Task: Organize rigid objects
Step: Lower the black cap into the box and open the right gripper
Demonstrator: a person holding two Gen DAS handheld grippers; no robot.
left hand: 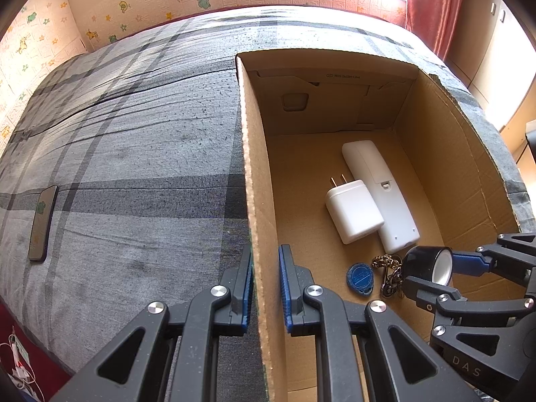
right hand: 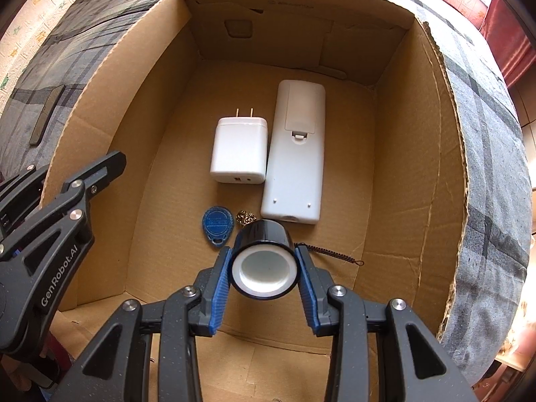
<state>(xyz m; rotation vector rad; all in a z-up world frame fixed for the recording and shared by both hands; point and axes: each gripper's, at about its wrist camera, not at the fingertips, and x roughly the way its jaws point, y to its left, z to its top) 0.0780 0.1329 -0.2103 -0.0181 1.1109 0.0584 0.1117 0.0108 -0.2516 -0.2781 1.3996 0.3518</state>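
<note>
An open cardboard box point(left hand: 258, 167) stands on a bed. On its floor lie a white charger point(right hand: 239, 149), a white remote point(right hand: 294, 154) face down, a blue key fob point(right hand: 217, 222) and a small chain of keys point(left hand: 390, 271). My right gripper point(right hand: 264, 261) points down into the box, shut on a black cylinder point(right hand: 264, 234) with a white inside, held just above the floor near the remote's end. A braided cord point(right hand: 335, 253) trails beside it. My left gripper point(left hand: 264, 284) is shut on the box's left wall, one pad on each side.
A dark phone point(left hand: 42, 222) lies on the grey plaid bed cover point(left hand: 140, 140), to the left of the box. Patterned wallpaper and a red curtain point(left hand: 435, 6) stand behind the bed. White cables point(left hand: 18, 365) lie on the red floor at lower left.
</note>
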